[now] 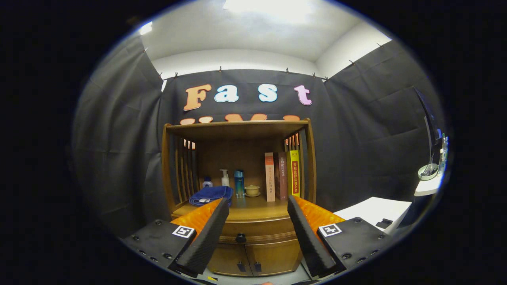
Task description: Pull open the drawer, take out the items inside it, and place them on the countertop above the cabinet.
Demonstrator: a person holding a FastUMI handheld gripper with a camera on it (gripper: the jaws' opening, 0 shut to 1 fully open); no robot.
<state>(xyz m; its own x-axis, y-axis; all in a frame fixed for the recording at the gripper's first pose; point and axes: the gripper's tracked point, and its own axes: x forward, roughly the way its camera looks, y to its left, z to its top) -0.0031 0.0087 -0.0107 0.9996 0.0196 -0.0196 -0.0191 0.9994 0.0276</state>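
1. The blue cloth (210, 194) lies on the countertop (253, 211), at its left side.
2. The gripper (258, 205) is spread wide and holds nothing, probably to fit the drawer knob (240, 238), which sits between the fingers.
3. The drawer (257, 231) is closed, so its items are hidden.
4. The books (282, 176) stand upright at the right.

My gripper (258, 206) is held level, facing forward, fingers spread wide with a broad gap between them. Nothing sits between the fingers (206, 237); neither pad touches anything. Both fingers angle slightly inward toward their tips. A square marker tag shows on each finger's base block. Gripper hangs in free air, gripping nothing.
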